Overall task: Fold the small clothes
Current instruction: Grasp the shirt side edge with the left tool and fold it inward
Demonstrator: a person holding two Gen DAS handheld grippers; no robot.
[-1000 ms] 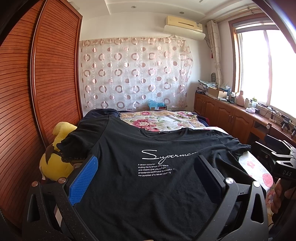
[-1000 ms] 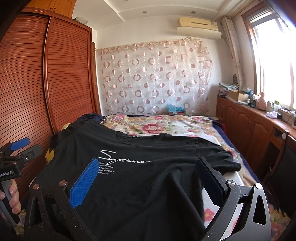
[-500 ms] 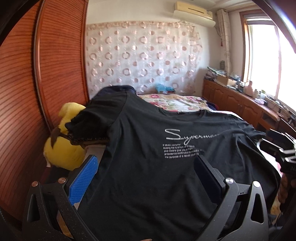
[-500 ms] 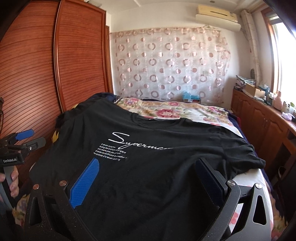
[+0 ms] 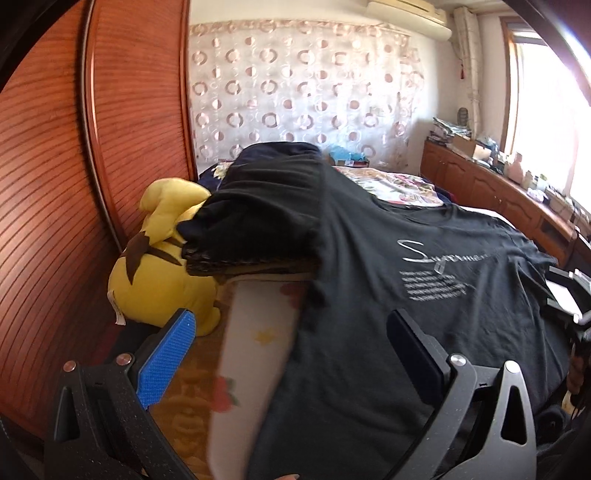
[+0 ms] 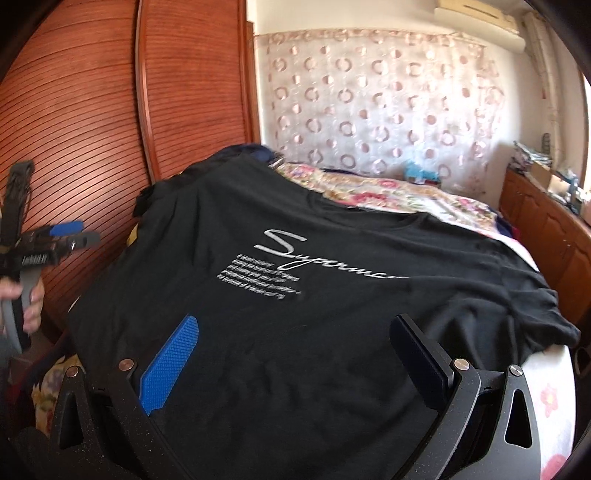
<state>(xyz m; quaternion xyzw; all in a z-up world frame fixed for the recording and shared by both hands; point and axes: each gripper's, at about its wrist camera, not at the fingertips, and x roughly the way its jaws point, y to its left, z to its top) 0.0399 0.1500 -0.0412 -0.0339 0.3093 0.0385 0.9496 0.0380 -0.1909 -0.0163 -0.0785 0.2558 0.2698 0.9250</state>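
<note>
On the bed [image 5: 258,332], a yellow plush toy [image 5: 159,273] flanks the black T-shirt [image 6: 332,314].

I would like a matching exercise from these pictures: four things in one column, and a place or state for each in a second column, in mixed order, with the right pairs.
Things:
1. black cotton T-shirt with white script print
2. yellow plush toy with brown markings
3. left tongs
4. white air conditioner

Places or states:
A. high on the wall above the patterned curtain
B. between the bed and the red-brown wooden wardrobe
C. spread flat on the bed
D. open, holding nothing

Pairs: 1-C, 2-B, 3-D, 4-A
</note>
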